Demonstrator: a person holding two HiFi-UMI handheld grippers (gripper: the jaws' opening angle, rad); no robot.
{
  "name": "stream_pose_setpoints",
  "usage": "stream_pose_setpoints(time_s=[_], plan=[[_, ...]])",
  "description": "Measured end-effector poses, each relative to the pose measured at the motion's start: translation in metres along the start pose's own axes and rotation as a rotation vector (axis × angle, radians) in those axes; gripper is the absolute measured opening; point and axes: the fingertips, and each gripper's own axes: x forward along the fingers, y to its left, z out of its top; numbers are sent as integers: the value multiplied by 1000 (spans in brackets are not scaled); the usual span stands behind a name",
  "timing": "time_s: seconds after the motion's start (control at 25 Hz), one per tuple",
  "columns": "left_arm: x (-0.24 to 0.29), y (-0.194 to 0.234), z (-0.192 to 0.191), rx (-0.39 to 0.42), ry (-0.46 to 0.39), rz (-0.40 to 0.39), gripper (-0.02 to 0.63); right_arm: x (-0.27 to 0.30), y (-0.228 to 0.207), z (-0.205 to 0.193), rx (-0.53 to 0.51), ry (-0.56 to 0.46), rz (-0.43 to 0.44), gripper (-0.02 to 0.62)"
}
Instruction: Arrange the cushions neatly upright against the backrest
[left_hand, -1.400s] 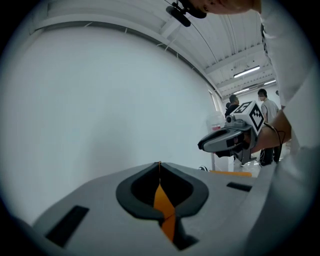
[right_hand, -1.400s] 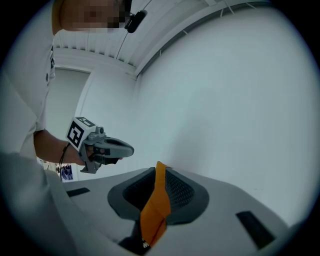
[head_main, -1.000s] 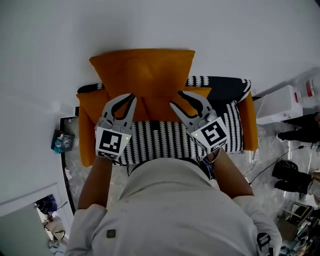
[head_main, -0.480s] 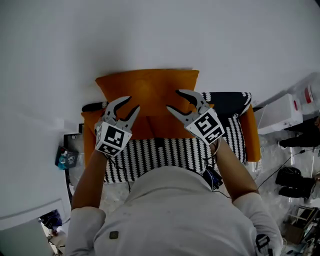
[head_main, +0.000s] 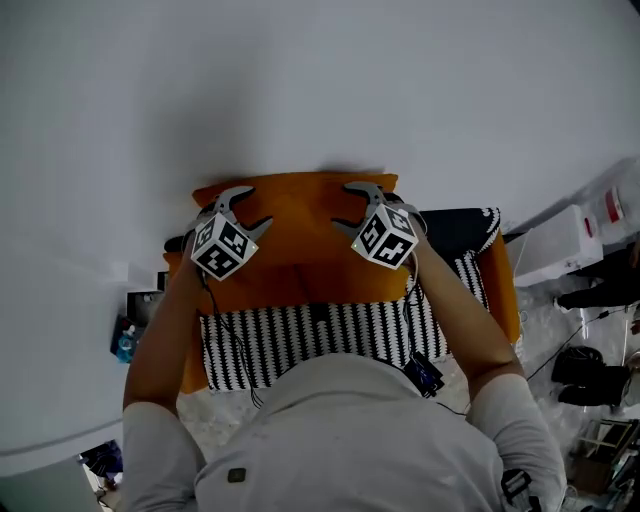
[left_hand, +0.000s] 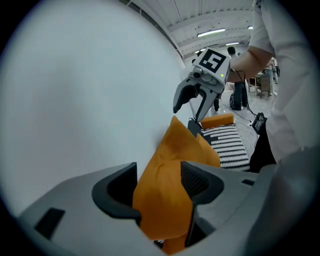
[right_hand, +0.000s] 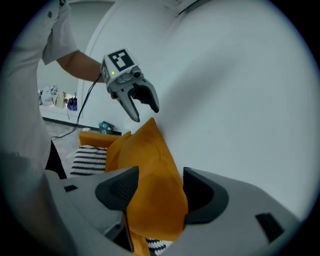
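head view: left hand-held gripper (head_main: 258, 207) and right hand-held gripper (head_main: 342, 206), jaws opening, straddle the orange cushion (head_main: 300, 240).

A lab hall: sofa (head_main: 504, 275) against bare wall (head_main: 300, 80), ceiling strip lights (left_hand: 212, 33) at 1 o'clock, white box (head_main: 555, 240) at 3 o'clock.

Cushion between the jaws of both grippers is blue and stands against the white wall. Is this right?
Not blue: the cushion is orange, as both gripper views show. It does stand against the white wall, between the opening jaws of the left gripper and right gripper.
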Motion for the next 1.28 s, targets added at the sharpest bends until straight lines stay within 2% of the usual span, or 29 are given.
stream_pose_setpoints(time_s=[0.12, 0.36, 0.56, 0.72, 0.84, 0.92, 1.12, 1.28], plan=[[25, 15, -22, 27, 86, -43, 286, 29, -11, -23, -48, 89, 34, 281], [59, 26, -70, 83, 230, -116, 308, 69, -30, -46, -61, 227, 106, 291], [80, 38, -96, 85, 333, -147, 314, 93, -32, -78, -114, 355, 170, 291], [92, 41, -123, 93, 435, -179, 314, 110, -25, -104, -116, 446, 200, 293], [103, 35, -135, 36, 452, -209, 312, 119, -19, -118, -109, 476, 195, 290], [106, 30, -137, 21, 447, -218, 265, 121, -14, -124, -110, 488, 186, 266], [107, 19, -136, 26, 433, -207, 118, 120, -9, -127, -148, 461, 164, 130], [96, 16, -127, 49, 418, -199, 51, 109, -8, -120, -171, 424, 142, 78]])
